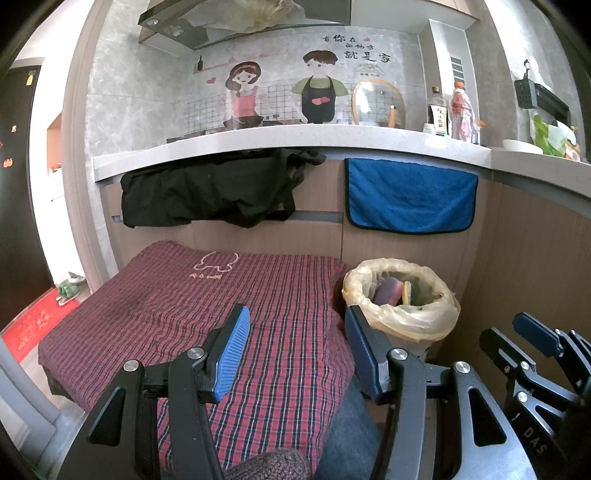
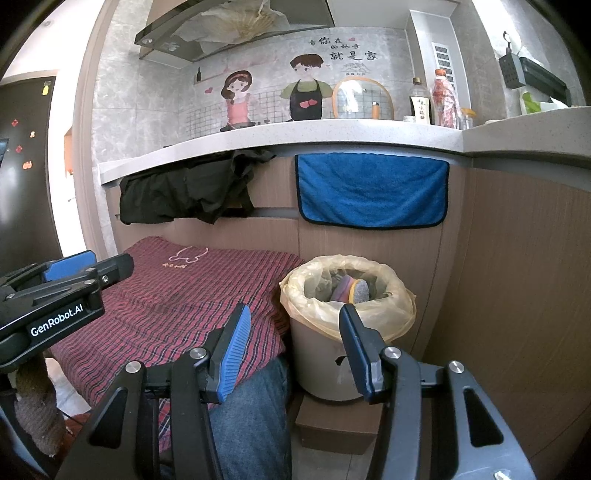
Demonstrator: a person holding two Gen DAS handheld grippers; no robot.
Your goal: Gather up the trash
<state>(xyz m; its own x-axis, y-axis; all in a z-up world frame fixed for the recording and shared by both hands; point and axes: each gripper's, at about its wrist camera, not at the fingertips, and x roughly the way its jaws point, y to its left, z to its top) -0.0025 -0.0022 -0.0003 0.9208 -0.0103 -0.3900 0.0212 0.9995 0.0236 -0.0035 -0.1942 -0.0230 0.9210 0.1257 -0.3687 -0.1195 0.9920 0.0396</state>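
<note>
Both tongs, L [image 1: 297, 350] & R [image 2: 295, 349], are held spread & empty w/ bin [image 2: 347, 317] beside table [image 2: 177, 306], sponges already binned.

I am looking into a small home kitchen. A pale speckled stone countertop [image 1: 258, 138] runs across the far side and bends toward me on the right, above wood-grain cabinet fronts [image 1: 517, 258]. Over it hangs a slanted glass-and-metal range hood [image 1: 221, 26], and the grey marble-look wall tiles carry a cartoon sticker of a girl and a boy in aprons [image 1: 280, 92]. A round glass pot lid with a wooden rim [image 1: 376, 105] leans on the wall beside a dark sauce bottle [image 1: 437, 114] and a clear plastic bottle with a red label [image 1: 461, 110]. A blue towel with black edging [image 1: 410, 195] hangs from the counter edge, and far left stands a dark fridge door with small magnets [image 1: 14, 147].
</note>
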